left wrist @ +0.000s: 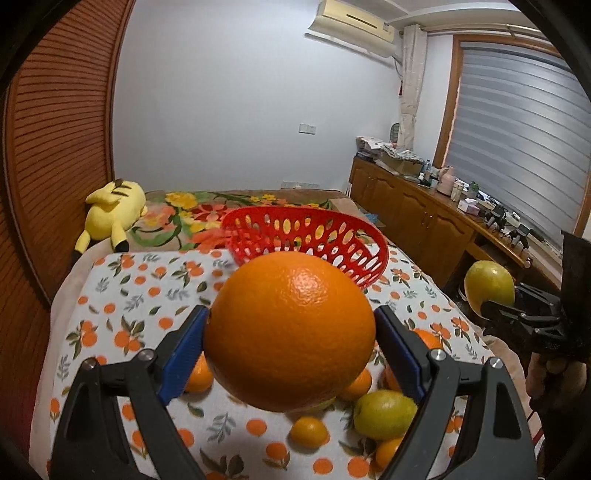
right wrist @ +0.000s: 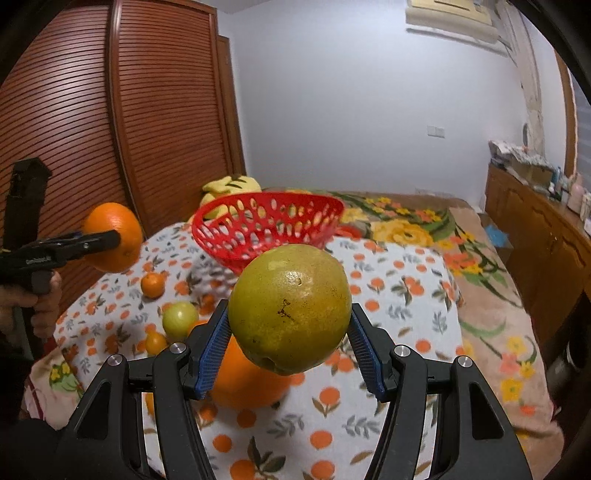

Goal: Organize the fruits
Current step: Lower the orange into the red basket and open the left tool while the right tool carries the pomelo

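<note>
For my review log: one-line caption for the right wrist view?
Right gripper holds a yellow-green fruit above the tablecloth, red basket ahead.

A home bedroom: bed (left wrist: pixel 258 201) under a floral blanket, yellow plush toy (left wrist: pixel 110 216) at its far left corner, louvred wooden wardrobe doors (right wrist: pixel 140 110), wall air conditioner (left wrist: pixel 354 26), blinds (left wrist: pixel 517 140) over the window, low wooden cabinets (left wrist: pixel 413 214) cluttered with household items.

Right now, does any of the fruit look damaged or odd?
Yes: the yellow-green fruit held in the right gripper has a dark brown scar on its skin and a dent near the bottom. The orange in the left gripper looks clean.
</note>
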